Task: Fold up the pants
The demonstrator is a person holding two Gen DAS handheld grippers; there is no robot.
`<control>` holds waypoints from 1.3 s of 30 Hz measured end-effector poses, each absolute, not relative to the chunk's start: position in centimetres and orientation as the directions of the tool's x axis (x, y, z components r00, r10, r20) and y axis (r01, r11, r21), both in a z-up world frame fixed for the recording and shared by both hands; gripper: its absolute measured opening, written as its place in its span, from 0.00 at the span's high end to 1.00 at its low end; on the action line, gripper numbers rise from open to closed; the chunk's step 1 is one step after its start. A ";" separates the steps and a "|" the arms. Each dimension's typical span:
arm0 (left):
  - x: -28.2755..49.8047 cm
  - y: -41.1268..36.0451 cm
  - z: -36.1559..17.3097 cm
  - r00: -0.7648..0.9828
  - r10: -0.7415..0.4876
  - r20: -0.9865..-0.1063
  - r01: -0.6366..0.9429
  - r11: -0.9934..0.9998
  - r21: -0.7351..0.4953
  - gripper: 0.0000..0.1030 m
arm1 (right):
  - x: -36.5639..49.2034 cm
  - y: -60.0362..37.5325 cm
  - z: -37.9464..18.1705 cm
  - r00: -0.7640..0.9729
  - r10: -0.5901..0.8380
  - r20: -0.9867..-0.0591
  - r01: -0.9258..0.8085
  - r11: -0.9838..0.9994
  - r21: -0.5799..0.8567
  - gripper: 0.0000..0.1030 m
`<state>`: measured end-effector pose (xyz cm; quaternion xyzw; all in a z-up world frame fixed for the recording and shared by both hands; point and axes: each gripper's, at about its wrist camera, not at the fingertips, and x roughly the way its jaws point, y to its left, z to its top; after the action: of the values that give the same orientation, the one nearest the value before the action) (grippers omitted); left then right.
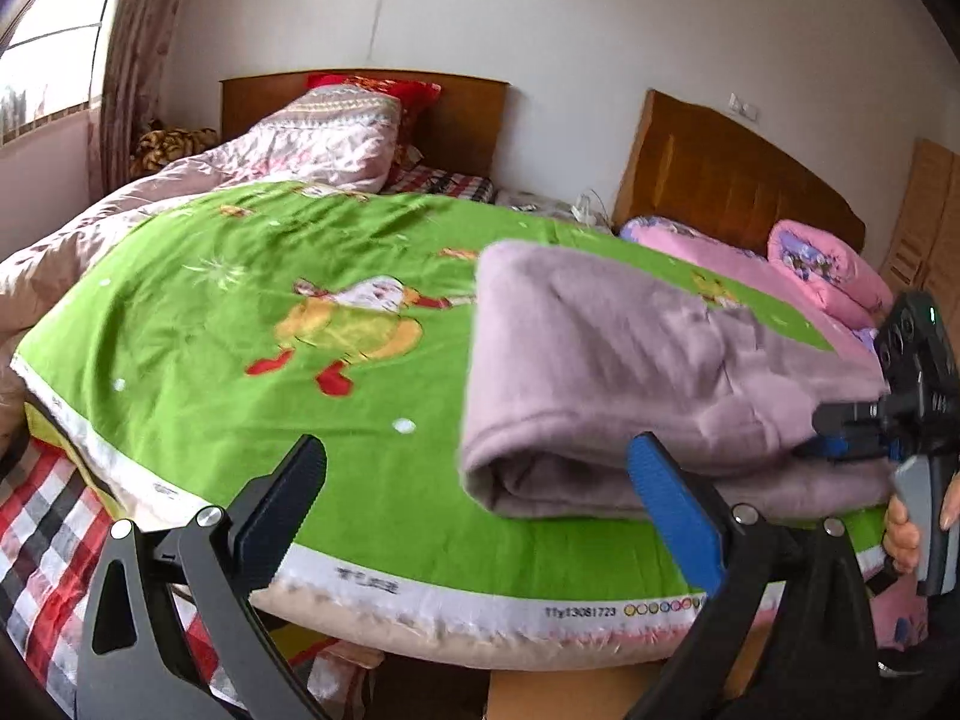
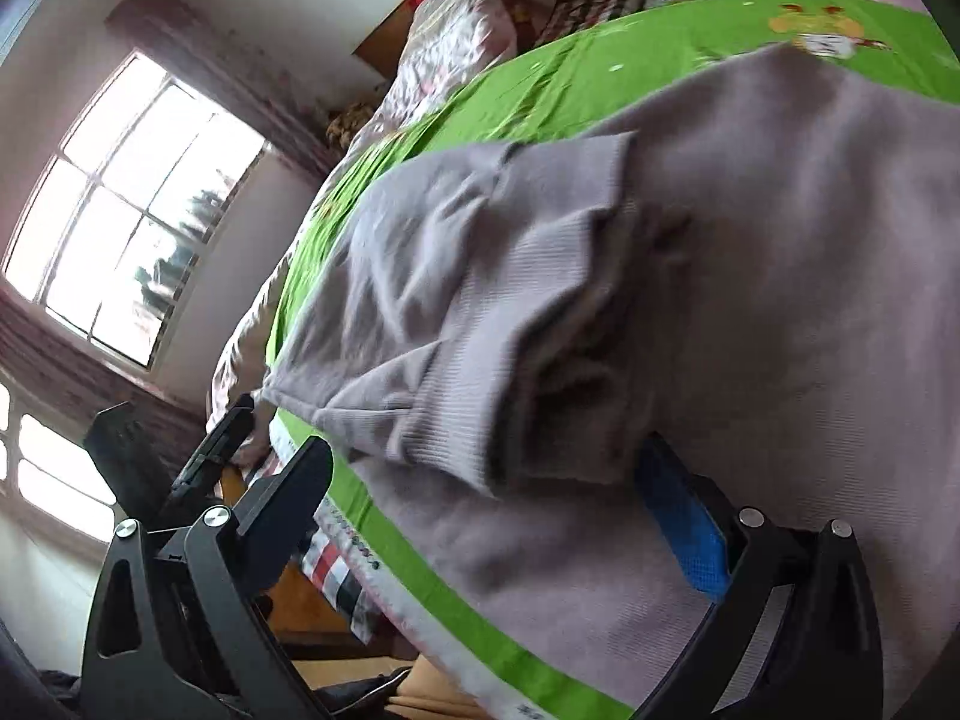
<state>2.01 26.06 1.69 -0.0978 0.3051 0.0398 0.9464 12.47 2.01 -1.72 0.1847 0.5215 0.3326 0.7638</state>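
**Desk:** Mauve fleece on green — what is it, and where does it lie?

**Me:** Those are the pants (image 1: 630,384), folded into a thick bundle on the green sheet (image 1: 240,312) that covers the bed (image 1: 420,618), toward the sheet's near right edge. From my left camera the rolled fold faces me, with layers stacked at the near end.

**Desk:** And your left hand-held gripper (image 1: 480,510)?

**Me:** Released, jaws spread wide. Its black finger (image 1: 282,498) stands over bare sheet and its blue pad (image 1: 672,510) is just in front of the bundle's near end. Nothing sits between them.

**Desk:** The right one?

**Me:** My right hand-held gripper (image 2: 492,516) is spread wide too, hard against the pants. A ribbed cuff or waistband (image 2: 468,324) droops into the gap between the fingers, and the blue pad (image 2: 684,534) is partly under the cloth. The black finger (image 2: 282,504) stands clear of the cloth, so I grasp nothing. In the left view that gripper (image 1: 852,426) shows at the frame's right edge, at the bundle's far side, with my hand (image 1: 906,528) on its grip.

**Desk:** What else shows?

**Me:** A pale quilt (image 1: 180,180) lies heaped beyond the sheet by the window (image 1: 48,30), two wooden headboards (image 1: 732,174) stand against the wall, and a pink roll (image 1: 828,276) lies at right. Both views are blurred.
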 end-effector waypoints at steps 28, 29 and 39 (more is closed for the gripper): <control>8.3 27.1 -1.2 0.660 0.104 -0.744 -0.268 0.958 -0.103 0.01 | 10.3 1.8 11.9 0.644 0.673 -0.364 -0.544 0.737 0.400 0.84; 8.0 27.4 -0.9 0.674 0.057 -0.737 -0.252 0.955 -0.156 0.01 | 9.8 0.5 12.1 0.658 0.662 -0.358 -0.539 0.747 0.390 0.84; 8.2 24.2 -2.5 0.639 0.118 -0.760 -0.211 0.977 -0.026 0.01 | 8.7 -7.0 -2.3 0.569 0.569 -0.594 -0.266 0.811 0.522 0.85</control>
<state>8.18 24.23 -2.53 -0.0558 0.4148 0.0909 0.9036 8.74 -6.98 -2.27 0.1910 0.3967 0.2412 0.8649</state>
